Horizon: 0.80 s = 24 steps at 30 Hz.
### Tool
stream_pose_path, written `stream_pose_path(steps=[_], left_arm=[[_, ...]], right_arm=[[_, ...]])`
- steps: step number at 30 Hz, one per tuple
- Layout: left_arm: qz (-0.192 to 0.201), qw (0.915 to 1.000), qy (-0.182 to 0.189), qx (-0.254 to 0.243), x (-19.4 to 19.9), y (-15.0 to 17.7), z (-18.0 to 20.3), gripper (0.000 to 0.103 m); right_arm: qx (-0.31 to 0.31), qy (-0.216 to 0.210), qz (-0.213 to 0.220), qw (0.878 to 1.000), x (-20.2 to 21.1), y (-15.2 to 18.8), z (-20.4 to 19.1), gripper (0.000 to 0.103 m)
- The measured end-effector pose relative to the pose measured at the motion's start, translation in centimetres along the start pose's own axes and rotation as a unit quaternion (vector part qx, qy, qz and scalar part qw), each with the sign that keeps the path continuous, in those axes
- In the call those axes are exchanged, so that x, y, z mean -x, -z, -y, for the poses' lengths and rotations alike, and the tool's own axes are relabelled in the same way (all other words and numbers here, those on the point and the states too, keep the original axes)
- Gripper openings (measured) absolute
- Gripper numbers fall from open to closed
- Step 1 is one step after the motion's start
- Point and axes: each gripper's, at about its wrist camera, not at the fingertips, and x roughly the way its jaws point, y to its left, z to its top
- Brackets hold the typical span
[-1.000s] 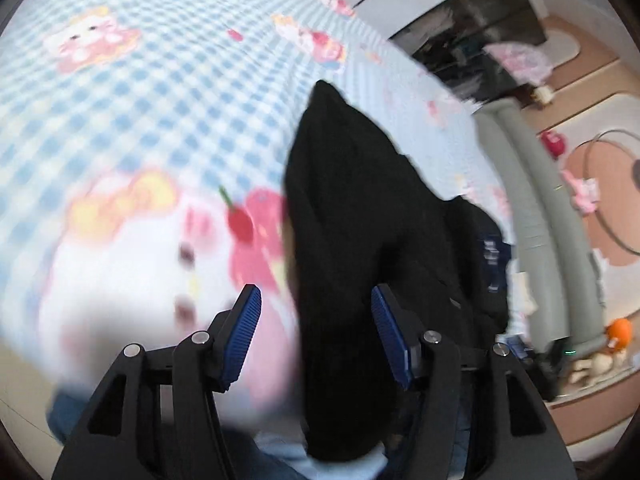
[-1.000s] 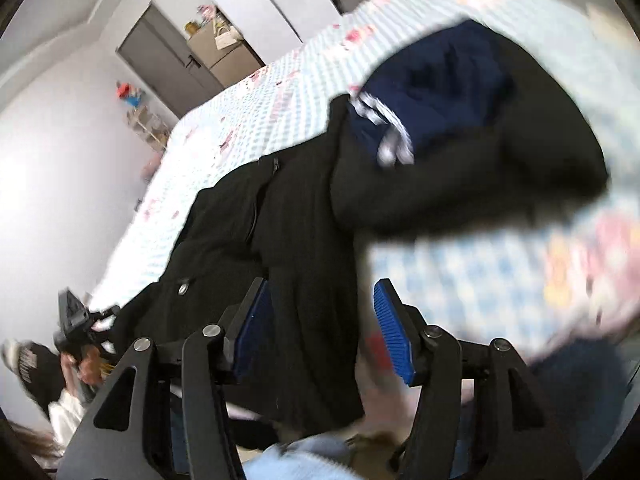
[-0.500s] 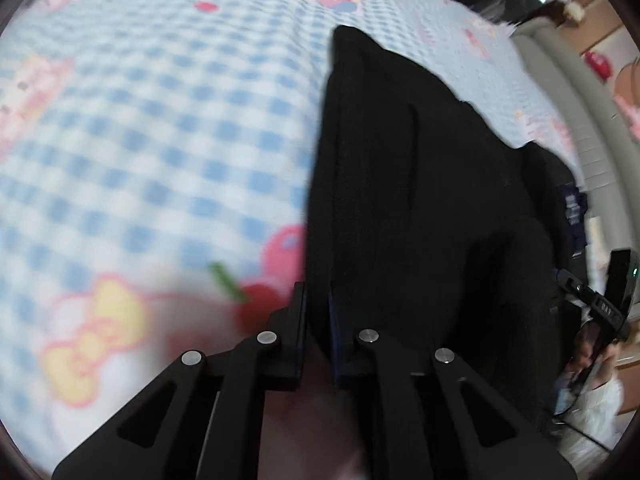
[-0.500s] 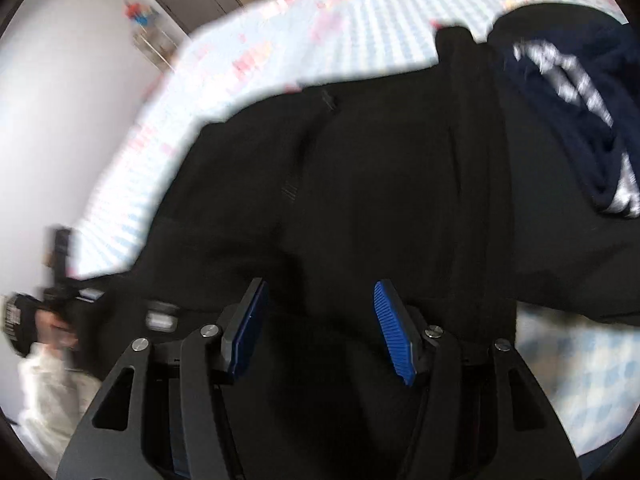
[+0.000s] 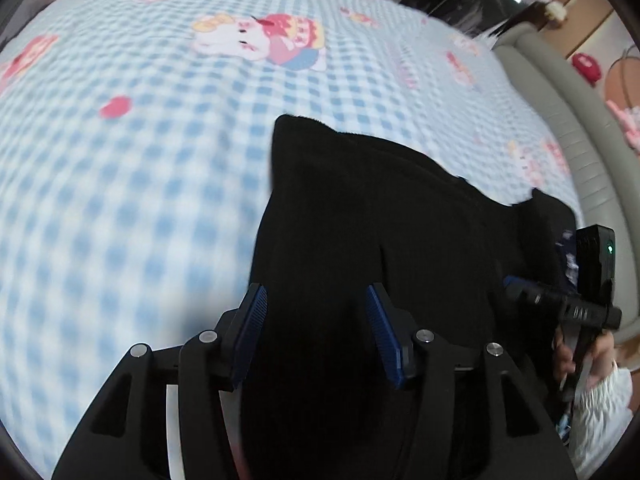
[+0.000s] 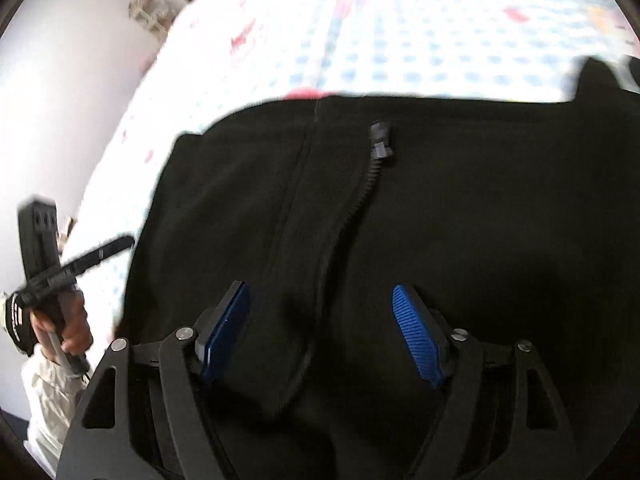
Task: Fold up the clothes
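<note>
Lying flat on the blue-check bed sheet (image 5: 132,184), 1 black zip jacket (image 5: 360,216) fills the lower middle of both views; no boxes, baskets or other containers show, so nothing to list there.

Left gripper (image 5: 316,328): blue pads apart, w/ black fabric lying between them, not clamped. In the left wrist view 0.5 s ago those same pads were pressed together at the jacket's edge, so it has let go since. Jacket's upper corner sits about where it did then, against the sheet.

Right gripper (image 6: 324,332): pads wide apart, over the jacket's front, fabric between/under them; contact unclear. Same spread as 0.5 s ago. Zipper pull (image 6: 380,140) + its teeth now show plainly, running down toward the right gripper; half a sec ago that seam was only a blur. Navy garment w/ white stripes, big at the right edge of the earlier right wrist view, now barely shows: a small navy patch (image 5: 568,256) in the left view only.

Counts: 2 grippers, 1 black jacket, 1 navy item partly seen, 1 zipper pull, 1 sheet. Grey padded bed rim (image 5: 568,120) at right. Each cam also catches the other gripper, held in a hand (image 6: 74,328).
</note>
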Motion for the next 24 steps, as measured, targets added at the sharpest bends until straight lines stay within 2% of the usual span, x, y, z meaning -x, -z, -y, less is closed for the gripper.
stream_pose_path(steps=[1, 2, 3, 4, 5, 8, 10, 13, 15, 17, 19, 21, 22, 24], left_arm=[[-0.003, 0.9999, -0.012, -0.008, -1.0, -1.1, 0.3, 0.054], [-0.005, 0.9997, -0.022, -0.011, -1.8, -1.6, 0.5, 0.053], [-0.005, 0.9994, -0.031, -0.016, -2.7, -2.1, 0.7, 0.037], [-0.009, 0.9983, -0.048, -0.031, -3.3, -2.2, 1.0, 0.009], [-0.013, 0.9966, -0.066, -0.047, -3.9, -2.3, 1.4, 0.009], [0.008, 0.9955, -0.075, -0.058, -3.1, -2.5, 1.7, 0.008], [0.032, 0.9962, -0.069, -0.044, -1.5, -2.7, 1.3, 0.008], [0.064, 0.9945, -0.079, -0.026, 0.3, -3.2, 0.3, 0.008], [0.06, 0.9944, -0.086, -0.013, -0.1, -3.3, -0.8, 0.008], [0.045, 0.9957, -0.081, 0.0, -1.2, -3.2, -1.9, 0.008], [0.015, 0.9967, -0.08, -0.006, -3.3, -3.0, -2.5, 0.015], [-0.009, 0.9969, -0.078, 0.009, -4.0, -3.2, -2.8, 0.016], [-0.012, 0.997, -0.075, 0.015, -3.4, -3.3, -2.7, 0.017], [0.021, 0.9981, -0.058, -0.005, 0.2, -3.1, -1.5, 0.02]], right_arm=[[0.008, 0.014, 0.001, 1.0, -0.8, -0.3, -0.3, 0.07], [0.019, 0.026, 0.005, 0.999, -1.3, -0.4, -0.6, 0.055], [0.034, 0.035, 0.014, 0.999, -1.2, -0.5, -1.1, 0.043], [0.049, 0.044, 0.024, 0.998, -1.2, -0.6, -1.5, 0.027], [0.06, 0.043, 0.032, 0.997, -1.0, -0.7, -1.8, 0.001], [0.076, 0.019, 0.058, 0.995, 0.4, -1.0, -2.4, 0.002], [0.09, 0.006, 0.082, 0.993, 1.8, -1.4, -3.2, 0.002], [0.12, 0.014, 0.106, 0.987, 2.1, -1.8, -4.5, 0.002], [0.13, 0.033, 0.114, 0.984, 1.1, -1.4, -4.6, 0.002], [0.118, 0.022, 0.119, 0.986, 0.7, -1.0, -3.9, 0.002], [0.1, 0.026, 0.098, 0.99, -1.0, -1.1, -2.7, 0.002], [0.077, 0.034, 0.041, 0.996, -3.9, -1.7, -1.4, 0.006], [0.059, 0.023, 0.031, 0.998, -4.0, -1.9, -1.0, 0.007], [0.051, 0.01, 0.055, 0.997, -0.9, -1.9, -1.7, 0.013]])
